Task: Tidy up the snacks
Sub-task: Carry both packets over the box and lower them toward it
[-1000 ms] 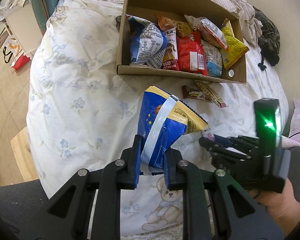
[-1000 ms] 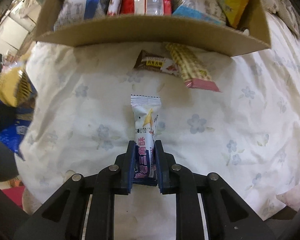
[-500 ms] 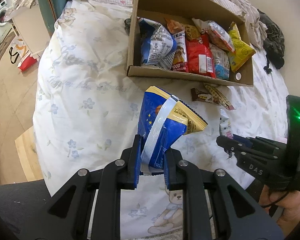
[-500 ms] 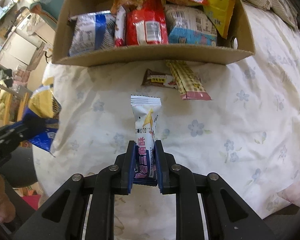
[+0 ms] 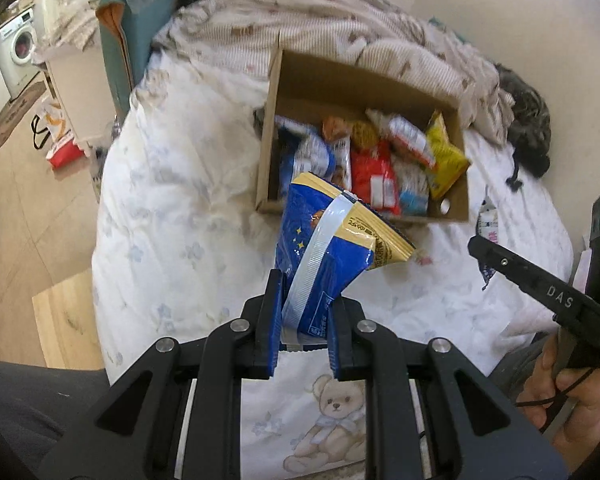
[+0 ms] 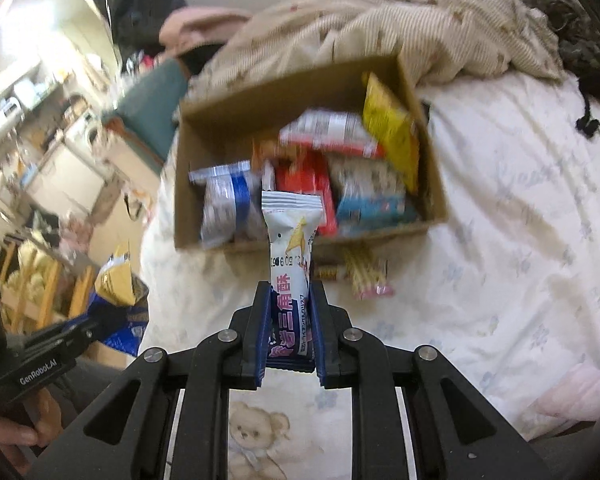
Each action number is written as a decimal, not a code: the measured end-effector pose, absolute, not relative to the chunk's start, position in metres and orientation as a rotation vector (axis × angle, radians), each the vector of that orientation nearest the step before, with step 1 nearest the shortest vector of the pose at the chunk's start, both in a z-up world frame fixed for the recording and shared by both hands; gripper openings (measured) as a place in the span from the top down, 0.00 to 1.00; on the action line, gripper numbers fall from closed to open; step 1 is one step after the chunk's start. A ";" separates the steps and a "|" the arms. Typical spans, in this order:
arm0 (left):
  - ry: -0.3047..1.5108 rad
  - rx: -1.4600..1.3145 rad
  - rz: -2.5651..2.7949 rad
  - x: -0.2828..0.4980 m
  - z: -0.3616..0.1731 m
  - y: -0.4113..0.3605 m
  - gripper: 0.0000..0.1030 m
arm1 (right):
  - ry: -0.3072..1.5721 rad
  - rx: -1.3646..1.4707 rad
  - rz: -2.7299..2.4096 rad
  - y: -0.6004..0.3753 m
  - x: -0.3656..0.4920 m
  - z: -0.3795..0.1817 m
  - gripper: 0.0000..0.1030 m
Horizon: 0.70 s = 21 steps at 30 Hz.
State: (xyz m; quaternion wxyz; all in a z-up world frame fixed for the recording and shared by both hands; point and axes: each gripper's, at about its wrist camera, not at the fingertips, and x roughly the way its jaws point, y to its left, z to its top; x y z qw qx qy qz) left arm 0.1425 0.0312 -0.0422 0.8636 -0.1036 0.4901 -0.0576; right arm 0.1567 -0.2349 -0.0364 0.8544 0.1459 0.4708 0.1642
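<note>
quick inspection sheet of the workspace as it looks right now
surface: bed with a floral sheet and a teddy bear print near the front edge
job's things: cardboard box on the bed, part filled with snack packets; blue and yellow snack bag and white snack bar held above the bed; two small packets lying on the sheet by the box's near wall
clutter: rumpled striped blanket behind the box; dark cloth beyond it
grippers: left gripper shut on the bag; right gripper shut on the bar
cables: thin black cord by the hand
surroundings: washing machine, wooden floor, shelves at left
</note>
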 end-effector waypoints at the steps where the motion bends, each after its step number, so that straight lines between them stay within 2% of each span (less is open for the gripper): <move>1: 1.015 -0.220 -0.118 0.144 -0.037 0.032 0.85 | 0.969 0.323 0.345 -0.238 0.157 -0.032 0.81; 9: 0.959 -0.211 -0.086 0.174 -0.011 0.040 0.85 | 0.867 0.340 0.348 -0.243 0.175 -0.007 0.81; 21: 0.929 -0.179 -0.117 0.234 0.000 0.022 0.85 | 0.905 0.379 0.389 -0.235 0.226 -0.017 0.81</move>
